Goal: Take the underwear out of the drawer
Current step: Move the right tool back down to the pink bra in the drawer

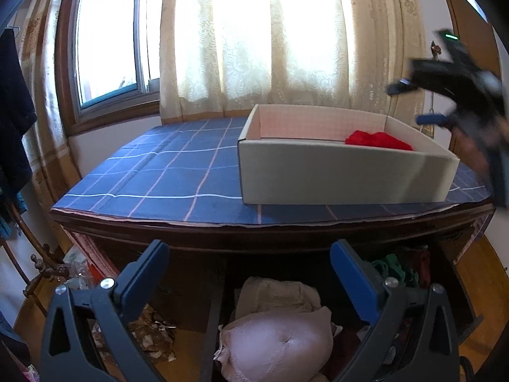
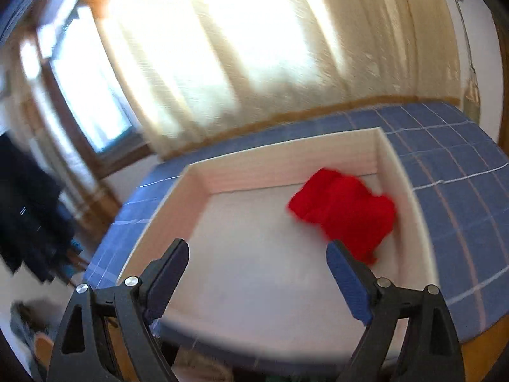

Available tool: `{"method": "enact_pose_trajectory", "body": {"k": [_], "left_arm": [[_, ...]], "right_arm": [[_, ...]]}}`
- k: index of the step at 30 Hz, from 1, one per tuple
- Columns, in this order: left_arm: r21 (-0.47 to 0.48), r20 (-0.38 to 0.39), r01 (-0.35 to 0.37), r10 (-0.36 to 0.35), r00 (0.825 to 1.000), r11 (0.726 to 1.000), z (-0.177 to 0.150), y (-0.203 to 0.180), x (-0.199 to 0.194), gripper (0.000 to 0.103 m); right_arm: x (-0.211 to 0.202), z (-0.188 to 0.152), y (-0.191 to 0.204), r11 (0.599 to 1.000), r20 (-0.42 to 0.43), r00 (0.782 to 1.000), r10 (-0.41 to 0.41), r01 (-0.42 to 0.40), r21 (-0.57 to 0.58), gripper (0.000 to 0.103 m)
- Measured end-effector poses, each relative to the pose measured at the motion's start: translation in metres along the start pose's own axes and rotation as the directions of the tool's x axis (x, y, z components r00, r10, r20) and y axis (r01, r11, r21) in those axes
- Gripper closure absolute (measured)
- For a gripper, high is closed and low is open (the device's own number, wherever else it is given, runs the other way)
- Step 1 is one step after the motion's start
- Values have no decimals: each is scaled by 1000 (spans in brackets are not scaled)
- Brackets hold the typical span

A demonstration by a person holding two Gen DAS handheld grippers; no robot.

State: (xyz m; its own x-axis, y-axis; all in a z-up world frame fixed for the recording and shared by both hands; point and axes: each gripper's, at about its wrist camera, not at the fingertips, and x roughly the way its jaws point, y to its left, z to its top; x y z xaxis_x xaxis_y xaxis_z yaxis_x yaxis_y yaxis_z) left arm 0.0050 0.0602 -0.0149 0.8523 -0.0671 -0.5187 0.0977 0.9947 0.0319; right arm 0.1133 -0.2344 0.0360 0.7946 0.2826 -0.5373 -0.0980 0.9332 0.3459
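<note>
In the left wrist view an open drawer (image 1: 219, 302) under the table holds a pink padded garment (image 1: 276, 340), a beige one (image 1: 280, 296) and green cloth (image 1: 394, 264). My left gripper (image 1: 249, 248) hangs open above them, nothing between its fingers. A white cardboard box (image 1: 334, 175) stands on the table with red underwear (image 1: 378, 140) in its right corner. My right gripper (image 1: 408, 104), blurred, is above the box's right end. In the right wrist view my right gripper (image 2: 257, 248) is open and empty over the box (image 2: 410, 197), with the red underwear (image 2: 343, 213) lying loose just beyond its right finger.
A blue checked cloth (image 1: 165, 172) covers the table top left of the box. Cream curtains (image 1: 248, 47) and a window (image 1: 108, 38) stand behind. Dark clothes (image 1: 14, 111) hang on a wooden stand at the left. Bags and clutter (image 1: 76, 270) lie on the floor below.
</note>
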Motion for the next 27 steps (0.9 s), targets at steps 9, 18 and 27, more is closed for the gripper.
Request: {"method": "enact_pose_trajectory", "body": {"k": [9, 18, 27], "left_arm": [[6, 49, -40, 40, 998, 999, 9, 4, -14, 0], [-56, 83, -98, 102, 991, 994, -24, 23, 4, 0], [-139, 16, -200, 204, 979, 970, -68, 54, 47, 10]], "right_arm": [[-31, -122, 37, 974, 69, 997, 31, -14, -224, 13], [13, -175, 35, 979, -70, 998, -2, -12, -201, 13], [54, -205, 56, 961, -228, 973, 29, -90, -262, 13]]}}
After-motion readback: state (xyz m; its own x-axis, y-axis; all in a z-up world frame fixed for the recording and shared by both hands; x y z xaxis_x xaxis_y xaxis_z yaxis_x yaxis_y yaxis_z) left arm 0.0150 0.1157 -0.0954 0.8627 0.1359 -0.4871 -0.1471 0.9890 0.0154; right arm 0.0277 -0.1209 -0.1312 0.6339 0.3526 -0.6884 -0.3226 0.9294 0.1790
